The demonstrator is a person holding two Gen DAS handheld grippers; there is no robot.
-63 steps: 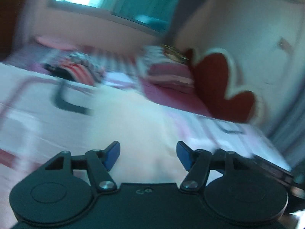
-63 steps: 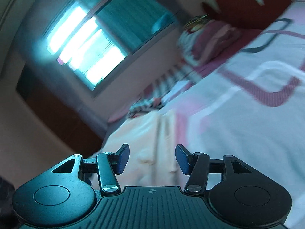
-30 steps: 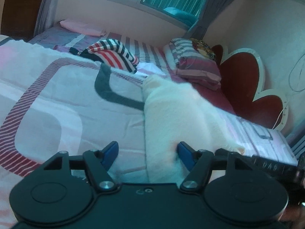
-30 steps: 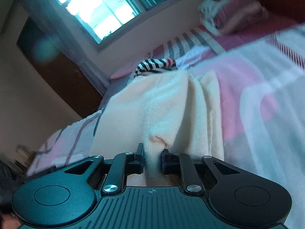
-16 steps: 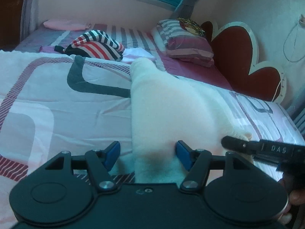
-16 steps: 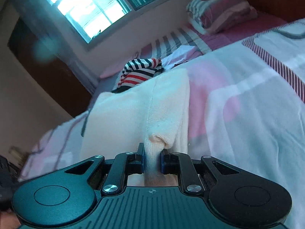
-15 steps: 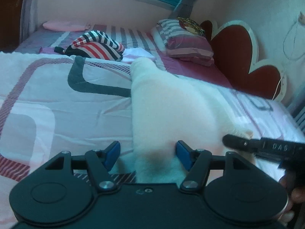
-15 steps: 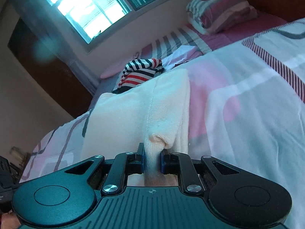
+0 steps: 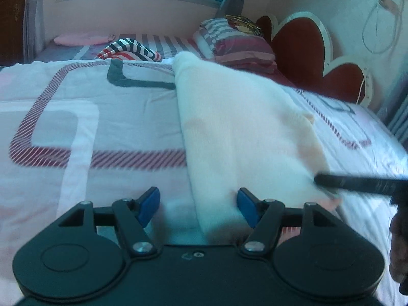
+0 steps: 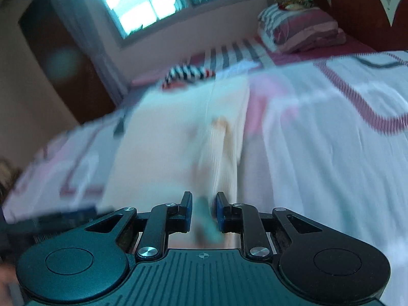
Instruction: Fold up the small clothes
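A: While the right gripper (image 10: 203, 207) has just been easing apart on the cream garment (image 9: 244, 127), could the fold slip?

B: Yes; left gripper (image 9: 197, 205) fingers gape, unclenched, garment at twelve o'clock on the bed (image 9: 76, 127).

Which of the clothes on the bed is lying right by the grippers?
The plain cream garment, spread flat on the patterned bedspread just in front. The other one, a red, white and black striped garment, sits bunched up far back.
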